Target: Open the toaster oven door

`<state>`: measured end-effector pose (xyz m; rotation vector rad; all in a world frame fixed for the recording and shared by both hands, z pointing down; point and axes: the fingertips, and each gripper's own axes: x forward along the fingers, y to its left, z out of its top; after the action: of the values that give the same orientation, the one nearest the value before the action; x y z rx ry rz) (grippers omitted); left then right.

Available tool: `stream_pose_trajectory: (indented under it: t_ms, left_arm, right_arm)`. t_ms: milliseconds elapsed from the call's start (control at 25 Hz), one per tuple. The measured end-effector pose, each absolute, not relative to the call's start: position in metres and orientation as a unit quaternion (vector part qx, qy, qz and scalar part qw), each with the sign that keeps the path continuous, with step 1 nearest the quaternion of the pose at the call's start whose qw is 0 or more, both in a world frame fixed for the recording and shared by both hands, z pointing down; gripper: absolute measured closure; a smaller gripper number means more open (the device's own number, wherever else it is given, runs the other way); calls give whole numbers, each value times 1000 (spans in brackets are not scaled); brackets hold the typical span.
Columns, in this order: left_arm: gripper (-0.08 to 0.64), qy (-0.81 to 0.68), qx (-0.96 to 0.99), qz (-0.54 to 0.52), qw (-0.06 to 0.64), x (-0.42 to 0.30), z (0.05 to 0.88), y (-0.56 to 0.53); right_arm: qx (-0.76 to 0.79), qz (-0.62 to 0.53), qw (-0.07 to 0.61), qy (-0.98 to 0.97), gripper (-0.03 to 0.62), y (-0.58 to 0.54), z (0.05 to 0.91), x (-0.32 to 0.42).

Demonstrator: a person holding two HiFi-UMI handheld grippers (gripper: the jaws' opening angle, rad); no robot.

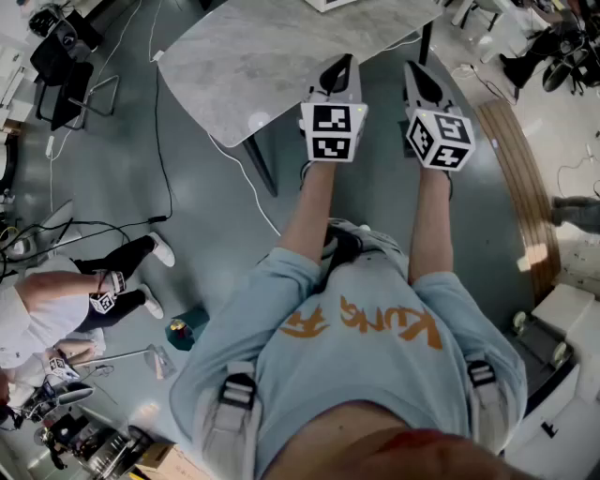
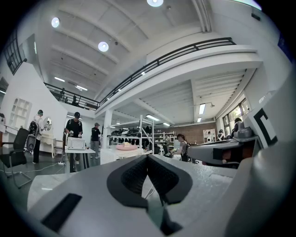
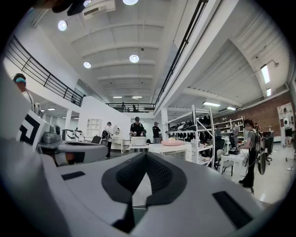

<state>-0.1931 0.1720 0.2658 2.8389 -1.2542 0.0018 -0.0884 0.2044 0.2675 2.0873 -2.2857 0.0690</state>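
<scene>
Toaster oven: you cannot place it for certain in any view. Two candidates:
- a white item [image 1: 328, 4] at the far end of the worktop [image 1: 244, 56], cut off by the frame and too little shown to name
- a white box-shaped unit [image 2: 76, 143] on a small far table, too small to identify, with two people standing beside it

Worktop: pale marble-pattern top on dark legs, straight ahead of you.

Left gripper [image 1: 340, 64]: you hold it level, with its tip at the worktop's near edge. The jaws are pressed together with nothing between them.

Right gripper [image 1: 418, 71]: just beside the left gripper, parallel and level. Its jaws are likewise closed on nothing.

Floor [image 1: 187, 234]: grey-green. A white cable [image 1: 246, 173] runs from the worktop's edge towards you. A black cable [image 1: 161, 159] runs down the left side.

Black office chair [image 1: 61, 66]: left of the worktop, well apart from it.

Seated person [image 1: 66, 309]: low at your left, legs stretched out on the floor.

Curved wooden strip [image 1: 520, 178]: on the floor at your right.

Background, gripper views: open hall with a railed mezzanine, shelving and white tables.
</scene>
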Motion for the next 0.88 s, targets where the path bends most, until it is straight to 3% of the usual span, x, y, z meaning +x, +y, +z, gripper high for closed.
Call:
stream_pose_trajectory:
  t_ms: [320,880]
  left_arm:
    - [558,-389,921,-5,24,-207,275,158]
    - [558,-358,930,1,77,-186,311,146]
  right_arm:
    - [693,25,18,-721,595,193,278,-104]
    - [697,33,85,-712,595,194,305,-102]
